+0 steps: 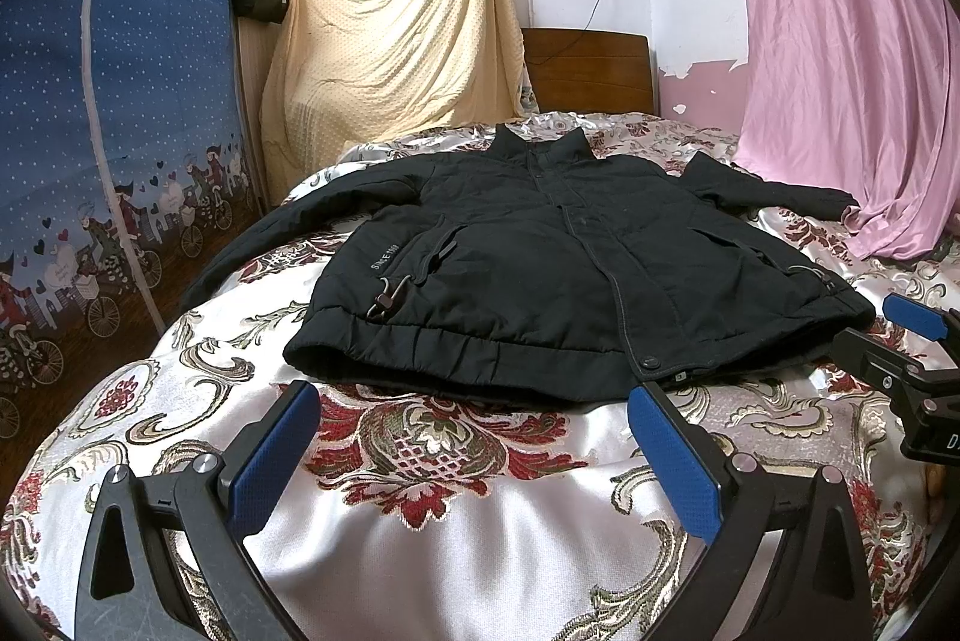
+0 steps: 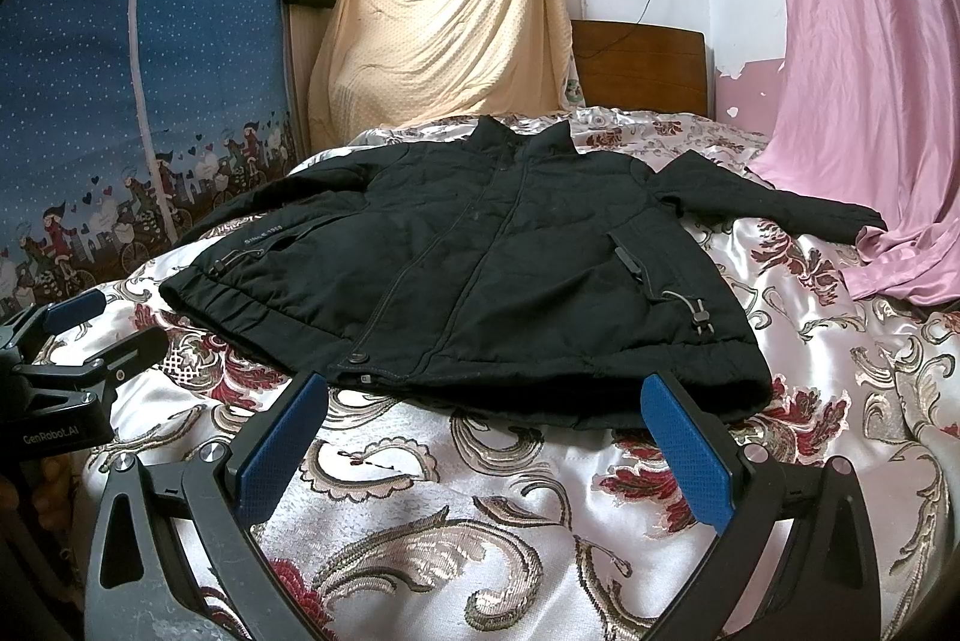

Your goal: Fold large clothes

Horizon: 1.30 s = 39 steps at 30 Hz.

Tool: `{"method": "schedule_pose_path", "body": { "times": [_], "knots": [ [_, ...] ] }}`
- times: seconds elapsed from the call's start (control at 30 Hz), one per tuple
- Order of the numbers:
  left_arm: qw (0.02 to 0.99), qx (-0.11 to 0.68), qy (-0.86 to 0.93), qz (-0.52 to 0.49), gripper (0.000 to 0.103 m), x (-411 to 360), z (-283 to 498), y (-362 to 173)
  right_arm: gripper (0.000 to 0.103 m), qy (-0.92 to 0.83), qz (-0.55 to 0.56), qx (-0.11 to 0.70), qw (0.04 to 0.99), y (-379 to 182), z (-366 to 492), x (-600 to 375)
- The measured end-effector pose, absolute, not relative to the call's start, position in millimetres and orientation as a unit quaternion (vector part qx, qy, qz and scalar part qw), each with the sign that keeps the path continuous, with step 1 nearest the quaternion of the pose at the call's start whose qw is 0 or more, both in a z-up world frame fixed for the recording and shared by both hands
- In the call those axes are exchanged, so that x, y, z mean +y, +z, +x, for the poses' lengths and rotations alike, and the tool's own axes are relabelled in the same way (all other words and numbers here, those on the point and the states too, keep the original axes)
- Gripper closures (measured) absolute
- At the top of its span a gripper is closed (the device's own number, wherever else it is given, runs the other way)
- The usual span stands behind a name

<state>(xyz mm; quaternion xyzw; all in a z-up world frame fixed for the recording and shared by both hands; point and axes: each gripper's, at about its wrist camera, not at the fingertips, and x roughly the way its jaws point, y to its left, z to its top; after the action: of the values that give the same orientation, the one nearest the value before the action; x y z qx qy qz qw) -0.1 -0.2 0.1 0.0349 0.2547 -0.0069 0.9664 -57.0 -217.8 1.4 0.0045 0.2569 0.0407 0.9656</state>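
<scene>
A black padded jacket (image 1: 540, 257) (image 2: 492, 269) lies face up and zipped on the bed, collar toward the headboard, both sleeves spread out to the sides. My left gripper (image 1: 474, 401) hovers open just short of the jacket's hem, nothing between its blue pads (image 1: 276, 455). My right gripper (image 2: 486, 389) is likewise open in front of the hem, its right fingertip close to the hem's right corner. Each gripper shows at the edge of the other's view: the right gripper (image 1: 900, 335) and the left gripper (image 2: 90, 329).
The bed carries a shiny floral bedspread (image 1: 432, 491) (image 2: 480, 533). A blue fabric wardrobe (image 1: 108, 113) stands left, a yellow blanket (image 1: 402, 35) hangs behind, a wooden headboard (image 1: 588, 65) at the far end, and a pink curtain (image 1: 840, 59) drapes onto the bed's right side.
</scene>
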Motion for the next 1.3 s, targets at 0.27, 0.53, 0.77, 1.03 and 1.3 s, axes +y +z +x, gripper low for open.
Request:
{"method": "schedule_pose_path", "body": {
  "times": [0.27,0.53,0.77,1.03,1.3],
  "knots": [
    [0.966,0.255,-0.007,0.035,0.000,0,0,0,0.001,0.041,0.005,0.258,0.965,1,-57,-218],
    [0.966,0.255,-0.007,0.035,0.000,0,0,0,0.001,0.041,0.005,0.258,0.965,2,-57,-218],
    [0.966,0.255,-0.006,0.036,0.000,0,0,0,0.001,0.041,0.005,0.258,0.965,1,-56,-218],
    [0.963,0.267,0.004,0.034,0.000,-1,4,-1,0.001,0.042,0.011,0.273,0.961,1,-52,-219],
    [0.945,0.325,0.004,0.034,0.000,-14,25,18,0.001,0.011,0.053,0.303,0.952,14,-37,-240]
  ]
}}
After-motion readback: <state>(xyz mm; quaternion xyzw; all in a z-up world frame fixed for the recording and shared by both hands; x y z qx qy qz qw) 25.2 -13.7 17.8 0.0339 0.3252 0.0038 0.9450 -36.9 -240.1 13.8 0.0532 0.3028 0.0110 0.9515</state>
